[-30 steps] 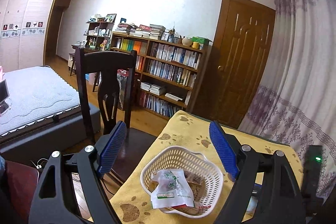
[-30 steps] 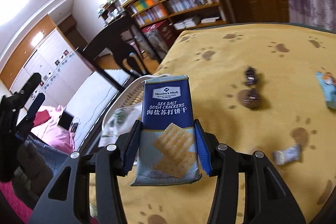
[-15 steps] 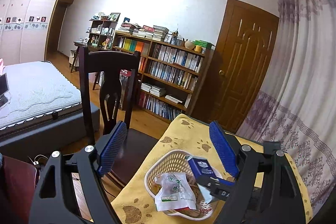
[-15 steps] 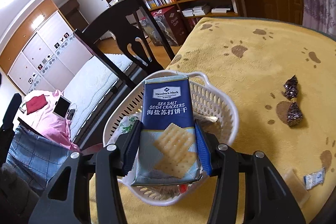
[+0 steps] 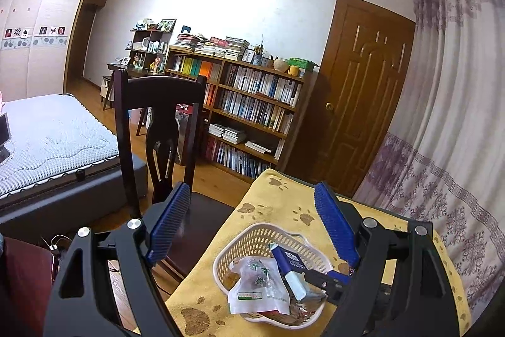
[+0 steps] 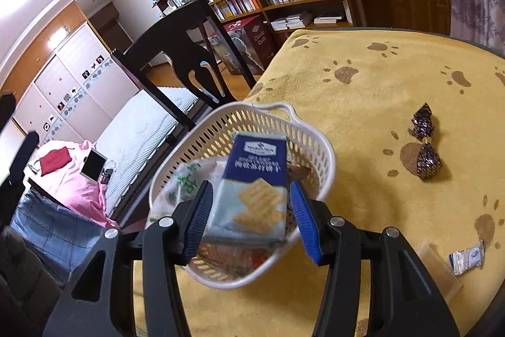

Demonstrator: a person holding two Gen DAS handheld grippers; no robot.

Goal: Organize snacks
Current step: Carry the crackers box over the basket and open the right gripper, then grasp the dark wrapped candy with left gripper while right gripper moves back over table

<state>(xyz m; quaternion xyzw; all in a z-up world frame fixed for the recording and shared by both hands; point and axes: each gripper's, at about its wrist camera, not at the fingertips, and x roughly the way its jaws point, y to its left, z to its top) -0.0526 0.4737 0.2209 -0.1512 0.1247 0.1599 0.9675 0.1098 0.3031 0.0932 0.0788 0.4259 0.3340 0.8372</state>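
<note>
Right gripper (image 6: 249, 210) spread over the basket (image 6: 318, 141); cracker packet (image 6: 252, 182) loose between the jaws, inside the basket, long axis along the fingers. Left gripper (image 5: 252, 223) spread, empty, short of the basket. Right is nearer.

Right gripper (image 6: 249, 218) over white basket (image 6: 318, 147), jaws parted. Blue cracker pack (image 6: 252, 179) lay between the pads, gaps on both sides, image blurred. Two dark wrapped candies (image 6: 424, 141) and a small white sachet (image 6: 467, 256) sat apart on yellow cloth (image 6: 378, 84).
</note>
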